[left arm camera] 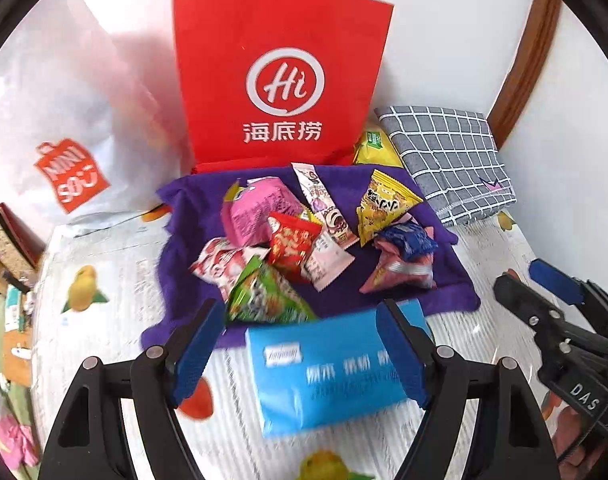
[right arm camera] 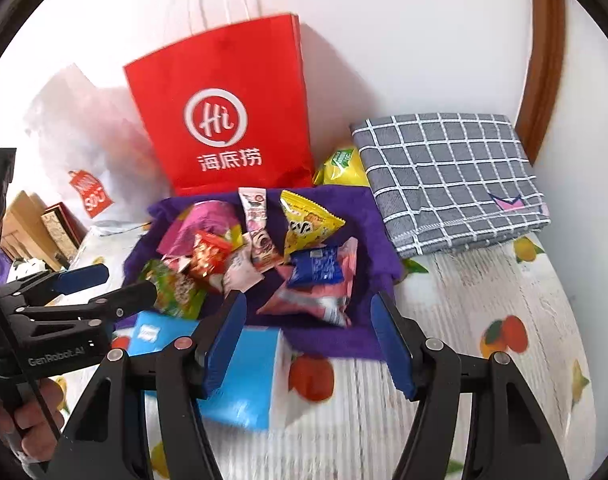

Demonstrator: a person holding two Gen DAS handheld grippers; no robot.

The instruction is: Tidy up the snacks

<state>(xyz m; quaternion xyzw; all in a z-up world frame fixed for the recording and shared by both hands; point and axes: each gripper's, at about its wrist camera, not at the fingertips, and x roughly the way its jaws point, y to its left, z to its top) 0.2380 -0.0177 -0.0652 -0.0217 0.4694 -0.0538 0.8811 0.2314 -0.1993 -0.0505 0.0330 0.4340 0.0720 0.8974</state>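
Sorting has barely begun: your left gripper [left arm camera: 300, 350] and right gripper [right arm camera: 309, 344] hang with jaws apart, empty, while the snacks [left arm camera: 304, 240] lie heaped on the purple cloth [left arm camera: 455, 284].

Left wrist view: looks steeply down along its own fingers [left arm camera: 403, 356] at the desk [left arm camera: 116, 272], close in, facing the red bag [left arm camera: 280, 80] at the wall. Right wrist view: same heading from just to the right. Both share the purple cloth [left arm camera: 192, 248] with the snack pile [right arm camera: 244, 256], blue pack [right arm camera: 244, 392] and checked cloth [right arm camera: 451, 176]; each catches the other gripper at its frame edge.
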